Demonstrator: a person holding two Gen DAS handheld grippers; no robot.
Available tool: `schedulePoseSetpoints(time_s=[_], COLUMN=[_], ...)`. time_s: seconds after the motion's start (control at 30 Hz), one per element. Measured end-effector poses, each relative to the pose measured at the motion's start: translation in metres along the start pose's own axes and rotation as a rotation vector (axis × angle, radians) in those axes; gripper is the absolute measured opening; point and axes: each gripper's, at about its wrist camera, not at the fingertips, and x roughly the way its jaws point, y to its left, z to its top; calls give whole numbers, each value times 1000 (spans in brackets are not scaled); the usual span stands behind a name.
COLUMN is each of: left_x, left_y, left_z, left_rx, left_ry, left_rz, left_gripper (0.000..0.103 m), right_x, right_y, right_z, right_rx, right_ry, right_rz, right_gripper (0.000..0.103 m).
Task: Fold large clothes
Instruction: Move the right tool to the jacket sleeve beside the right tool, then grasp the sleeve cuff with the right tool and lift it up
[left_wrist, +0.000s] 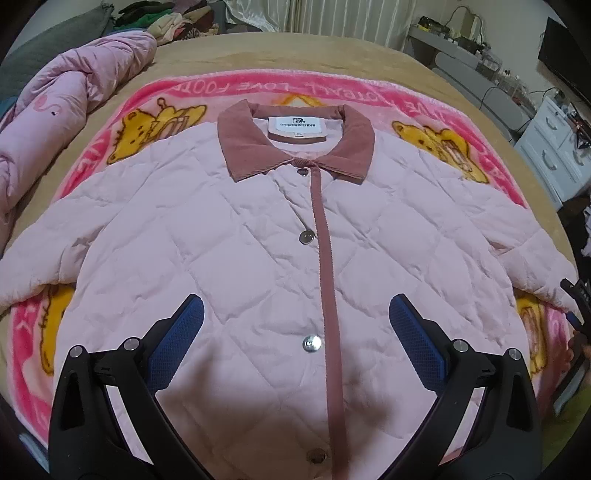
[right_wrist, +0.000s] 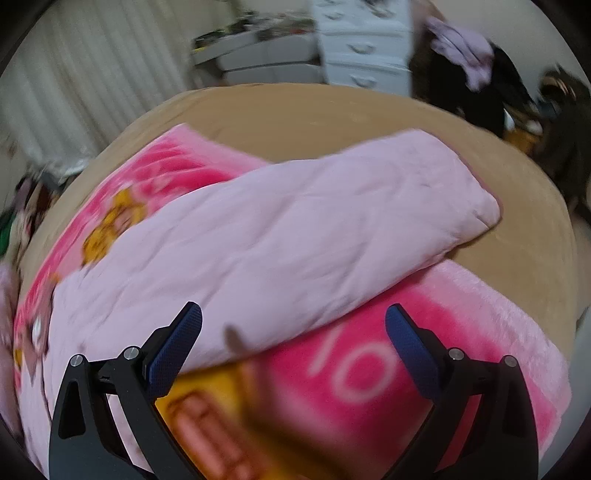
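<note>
The left gripper (left_wrist: 295, 317) hangs with its blue-padded fingers (left_wrist: 177, 343) spread wide and empty above the lower front of a pale pink quilted jacket (left_wrist: 229, 229), which lies face up and buttoned on a pink cartoon-bear blanket (left_wrist: 122, 136). A metal snap button (left_wrist: 311, 342) sits between the fingertips, just left of the jacket's dusty-rose placket (left_wrist: 325, 258). In the blurred right wrist view, the right gripper (right_wrist: 293, 317) is likewise wide open and holds nothing, poised over the blanket at the lower edge of the jacket's right sleeve (right_wrist: 332, 221), whose cuff reaches off the blanket onto the tan bedcover (right_wrist: 295, 110). Beyond the snaps, the jacket's corduroy collar (left_wrist: 295, 147) lies spread flat around a white neck label (left_wrist: 297, 125). Left of the jacket, a pink comforter (left_wrist: 62, 103) is bunched on the bedcover. Beyond the jacket's collar, at the bed's far edge, lies a heap of mixed clothes (left_wrist: 166, 18); a white chest of drawers (left_wrist: 554, 155) stands off to the jacket's right.
</note>
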Motion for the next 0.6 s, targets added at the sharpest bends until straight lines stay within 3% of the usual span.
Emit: schedulePoseSetpoints(time_s=[0.17, 0.5, 0.6], left_x=[9, 12, 11], left_y=[-2, -1, 4], left_z=[6, 12, 15], left_rx=[1, 21, 16], left_ry=[16, -1, -8], left_rz=[8, 16, 19], left_gripper=[94, 94, 94], right_x=[26, 62, 57], right_y=[-39, -72, -78], right_z=[19, 48, 49], right_rx=[143, 308, 341], right_ry=[26, -6, -37], right_rz=[-19, 56, 87], right_gripper=[99, 99, 79])
